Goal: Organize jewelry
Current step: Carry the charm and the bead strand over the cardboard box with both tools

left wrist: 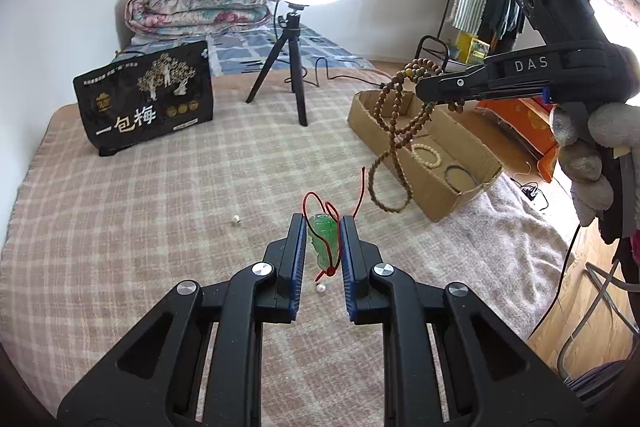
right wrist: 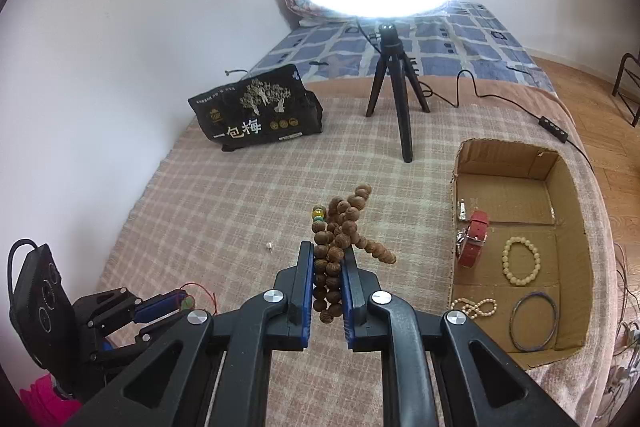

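My left gripper [left wrist: 323, 227] is shut on a green jade pendant [left wrist: 321, 239] with a red cord [left wrist: 320, 205], just above the checked blanket. My right gripper [right wrist: 329, 255] is shut on a long brown wooden bead necklace [right wrist: 340, 223], held in the air; in the left wrist view the necklace [left wrist: 394, 143] hangs in loops from the right gripper [left wrist: 424, 83] over the near edge of the cardboard box [left wrist: 400, 163]. The box [right wrist: 568, 163] holds a red watch [right wrist: 474, 239], a cream bead bracelet [right wrist: 520, 261], a pearl string [right wrist: 476, 307] and a dark bangle [right wrist: 534, 321].
Two loose pearls lie on the blanket, one [left wrist: 236, 220] left of the pendant and one [left wrist: 321, 288] between my left fingers. A ring light on a tripod [left wrist: 294, 67] and a black snack bag [left wrist: 146, 99] stand at the back. The wall is at the left; the bed edge runs at the right.
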